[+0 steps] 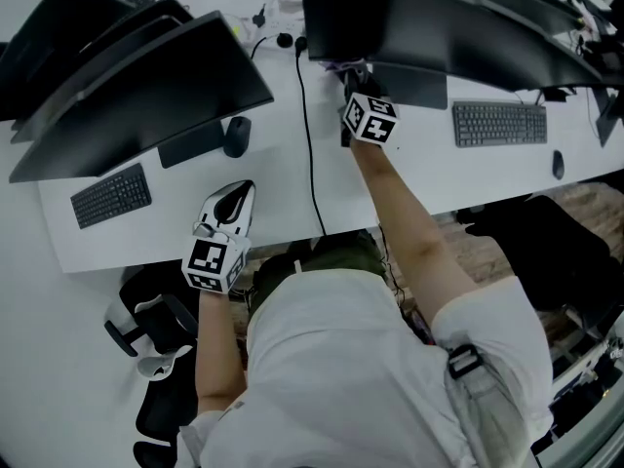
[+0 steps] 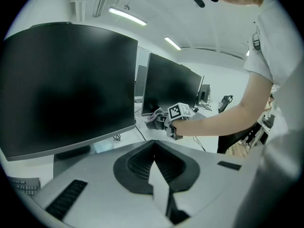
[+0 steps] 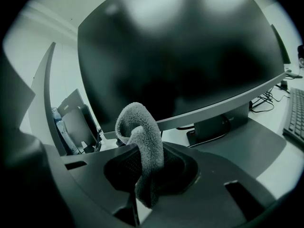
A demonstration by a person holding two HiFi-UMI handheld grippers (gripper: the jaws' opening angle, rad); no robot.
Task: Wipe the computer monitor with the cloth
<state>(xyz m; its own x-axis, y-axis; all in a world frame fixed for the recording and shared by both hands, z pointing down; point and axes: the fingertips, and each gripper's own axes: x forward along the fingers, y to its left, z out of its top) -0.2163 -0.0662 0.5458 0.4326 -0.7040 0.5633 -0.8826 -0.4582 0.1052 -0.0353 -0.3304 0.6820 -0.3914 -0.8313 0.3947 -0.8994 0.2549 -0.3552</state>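
Note:
Two dark monitors stand on a white desk (image 1: 283,203). The right monitor (image 1: 439,13) fills the right gripper view (image 3: 180,56). My right gripper (image 1: 353,78) is at that monitor's lower left corner, shut on a grey fluffy cloth (image 3: 141,146); the cloth loops up out of the jaws just in front of the bottom bezel. The cloth (image 2: 155,118) and right gripper (image 2: 167,123) also show in the left gripper view. My left gripper (image 1: 234,196) rests low near the desk's front edge, jaws together, holding nothing, and faces the left monitor (image 2: 66,84).
Each monitor has a keyboard in front, on the left (image 1: 110,195) and on the right (image 1: 499,123). A dark mouse (image 1: 237,135) lies by the left monitor's stand. A black cable (image 1: 310,164) runs across the desk between the grippers. Office chairs (image 1: 161,359) stand below the desk edge.

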